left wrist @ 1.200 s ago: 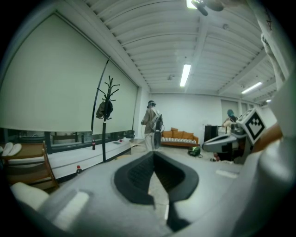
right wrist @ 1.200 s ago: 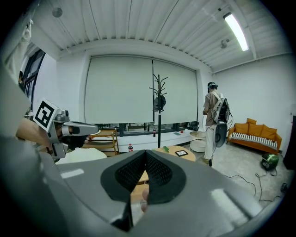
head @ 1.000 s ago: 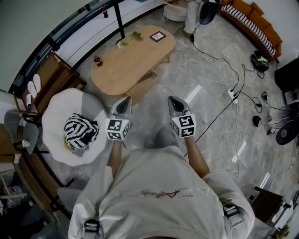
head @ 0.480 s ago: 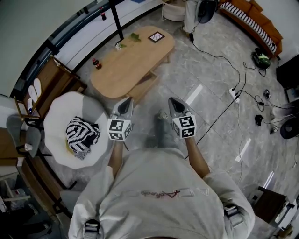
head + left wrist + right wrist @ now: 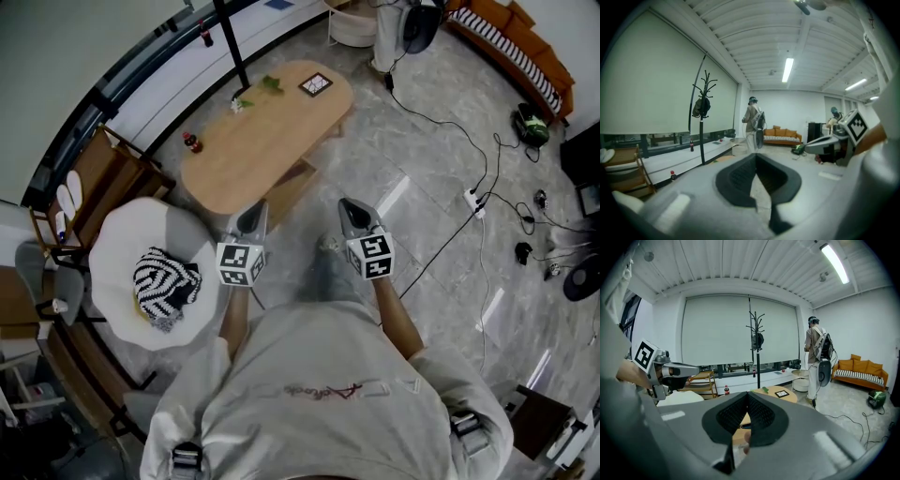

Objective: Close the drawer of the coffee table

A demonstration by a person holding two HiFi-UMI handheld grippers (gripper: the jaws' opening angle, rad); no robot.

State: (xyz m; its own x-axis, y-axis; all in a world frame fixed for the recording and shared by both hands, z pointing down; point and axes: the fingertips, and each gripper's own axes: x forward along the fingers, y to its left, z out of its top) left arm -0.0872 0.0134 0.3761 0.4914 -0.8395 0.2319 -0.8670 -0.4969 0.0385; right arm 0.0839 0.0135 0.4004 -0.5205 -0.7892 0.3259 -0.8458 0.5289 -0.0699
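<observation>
Grey floor (image 5: 412,141) before coffee table (image 5: 262,122); left tool (image 5: 255,210), right tool (image 5: 347,206) clenched empty; chair (image 5: 117,225) nearby.

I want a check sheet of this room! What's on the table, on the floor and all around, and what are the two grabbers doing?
Surface: wooden coffee table, oval top, mostly bare.
Job's things: drawer sticks out under the table's near edge, not yet closed.
Clutter: bottle, green leaves and dark square tile on the table.
Grippers: left gripper and right gripper both shut, nothing between their jaws.
Cables: black cable and power strip on the floor.
Surroundings: white chair with striped cloth, orange sofa, another person standing.
</observation>
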